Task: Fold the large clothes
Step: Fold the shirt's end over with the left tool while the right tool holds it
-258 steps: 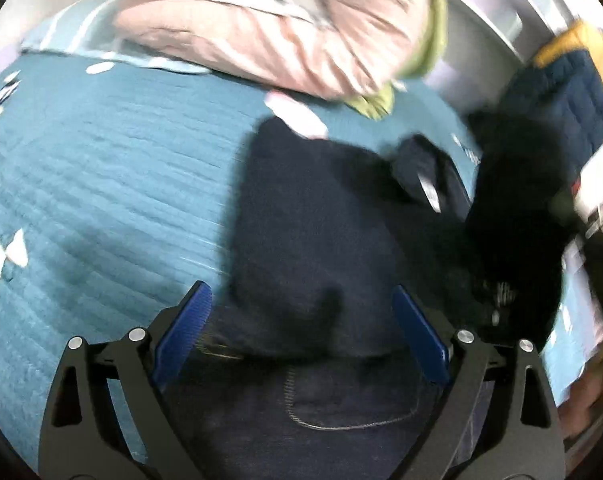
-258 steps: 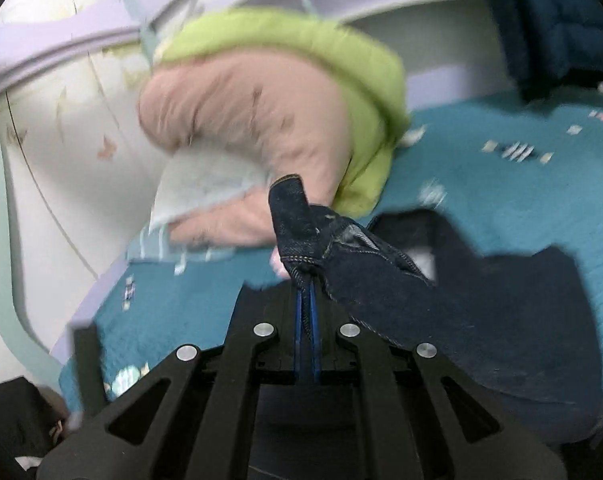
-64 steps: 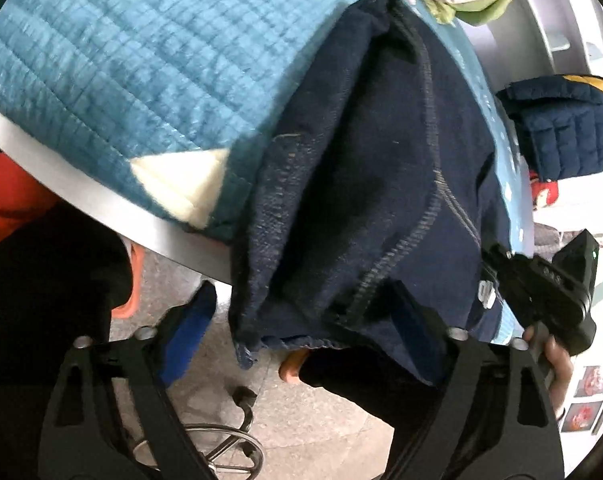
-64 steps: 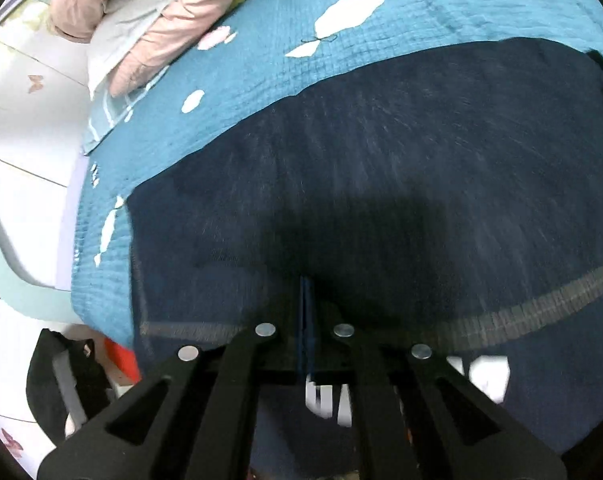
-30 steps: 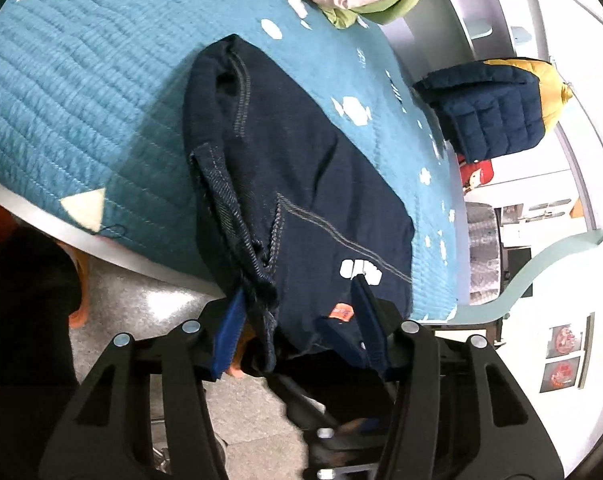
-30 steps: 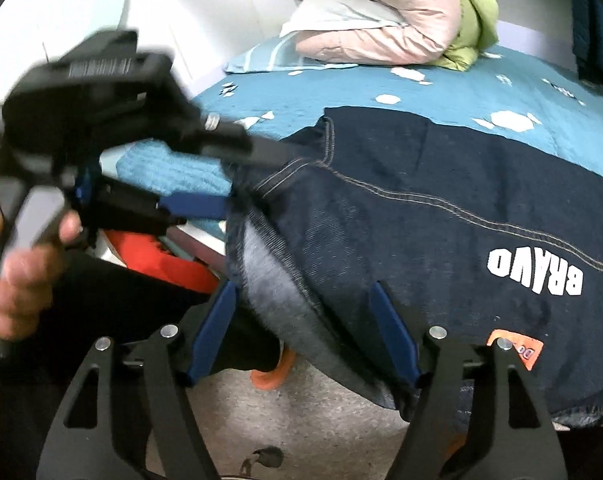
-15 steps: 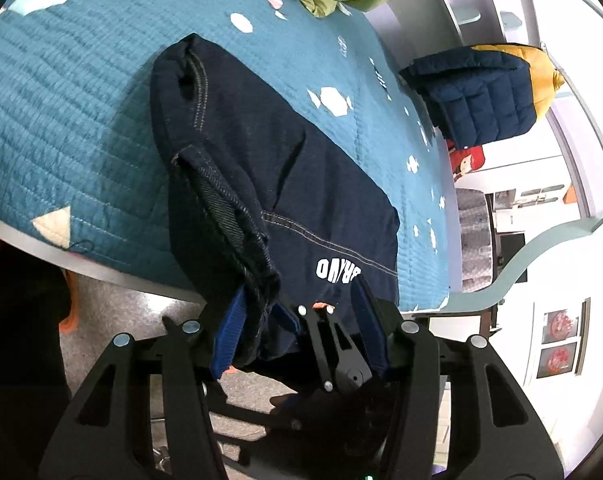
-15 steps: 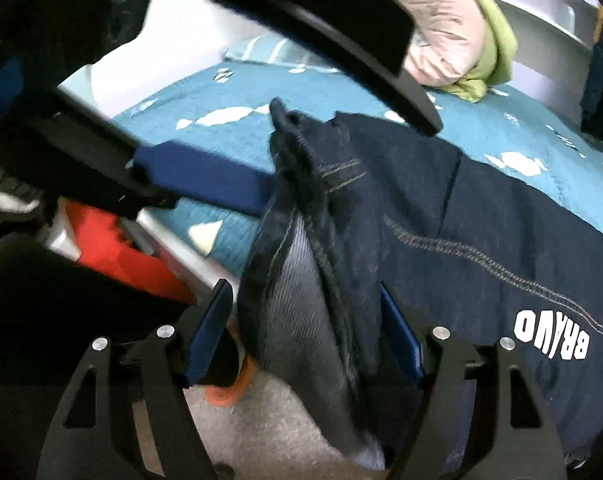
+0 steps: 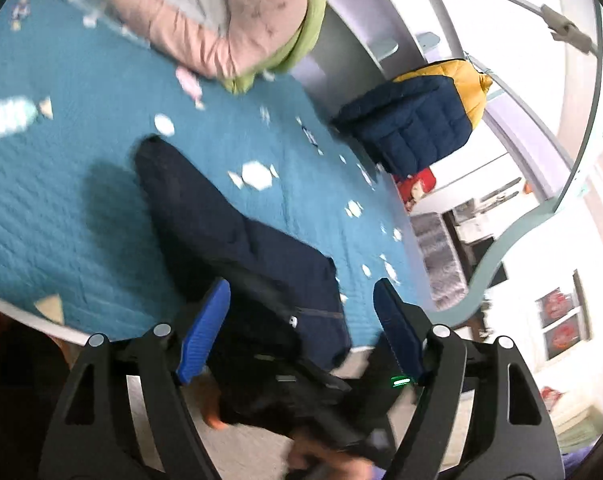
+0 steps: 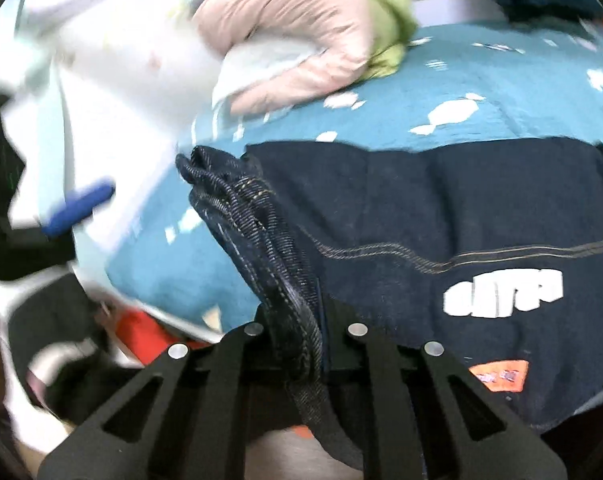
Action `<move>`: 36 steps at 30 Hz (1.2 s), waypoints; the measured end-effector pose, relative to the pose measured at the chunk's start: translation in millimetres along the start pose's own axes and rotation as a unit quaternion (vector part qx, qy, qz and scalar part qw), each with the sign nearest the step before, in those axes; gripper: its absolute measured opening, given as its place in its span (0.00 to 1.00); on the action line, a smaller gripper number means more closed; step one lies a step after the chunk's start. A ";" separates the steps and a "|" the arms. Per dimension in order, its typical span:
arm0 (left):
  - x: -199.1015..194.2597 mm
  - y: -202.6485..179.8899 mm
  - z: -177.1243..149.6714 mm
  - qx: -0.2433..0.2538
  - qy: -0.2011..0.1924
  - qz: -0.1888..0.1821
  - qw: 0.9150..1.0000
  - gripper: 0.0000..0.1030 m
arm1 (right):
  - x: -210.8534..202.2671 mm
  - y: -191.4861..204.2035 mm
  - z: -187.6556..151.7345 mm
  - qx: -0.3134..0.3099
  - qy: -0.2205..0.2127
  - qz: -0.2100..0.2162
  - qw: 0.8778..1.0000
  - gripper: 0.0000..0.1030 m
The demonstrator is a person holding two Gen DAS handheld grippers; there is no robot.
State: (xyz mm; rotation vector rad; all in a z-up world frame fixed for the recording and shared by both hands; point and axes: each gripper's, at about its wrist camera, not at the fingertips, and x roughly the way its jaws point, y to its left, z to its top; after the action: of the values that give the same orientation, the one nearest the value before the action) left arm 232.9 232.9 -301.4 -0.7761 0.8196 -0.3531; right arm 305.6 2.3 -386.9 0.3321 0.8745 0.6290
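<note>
Denim filled the right wrist view: the right gripper (image 10: 301, 320) was closing, its jaws pinched on the bunched, stitched edge of the dark jeans (image 10: 441, 216), which ran up from between the fingers toward 11 o'clock. From that pinch the jeans spread toward 3 o'clock across the teal quilt (image 10: 501, 92), white lettering and an orange tag showing on the cloth near 4 o'clock. A pink and green bundle of bedding (image 10: 301, 28) lay at 12 o'clock.

The left gripper (image 9: 301, 332) was opening, blue pads (image 9: 203, 336) set wide apart and clear of the cloth; between them showed the blurred body of the right gripper, not fabric. Beyond, the jeans (image 9: 221, 224) stretched over the quilt's near edge from the centre toward 10 o'clock. A navy and yellow quilted jacket (image 9: 417, 124) hung at 2 o'clock.
</note>
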 end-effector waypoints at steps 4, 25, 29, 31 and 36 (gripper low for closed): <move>20.3 -1.1 -5.3 0.005 0.015 0.042 0.999 0.73 | -45.1 -26.4 19.9 0.079 -0.044 0.019 0.996 0.09; 234.6 -43.2 -108.3 0.077 0.216 0.100 0.968 0.78 | -161.0 -211.8 -31.3 0.325 -0.116 -0.134 0.929 0.11; 263.4 -40.5 -116.9 0.099 0.243 0.144 0.954 0.78 | -156.8 -243.2 -45.8 0.372 -0.078 -0.127 0.916 0.19; 272.1 -40.0 -122.0 0.108 0.249 0.159 0.949 0.78 | -167.9 -243.9 -44.4 0.371 -0.084 -0.130 0.916 0.21; 280.0 -41.2 -124.9 0.109 0.259 0.159 0.946 0.79 | -212.4 -235.9 -29.3 0.325 -0.108 -0.179 0.922 0.26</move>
State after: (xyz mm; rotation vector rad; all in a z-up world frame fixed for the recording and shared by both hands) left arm 318.7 -11.3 -470.7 -0.3293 1.3549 -0.3541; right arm 268.7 -314.2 -396.9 0.8034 0.8831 -0.0606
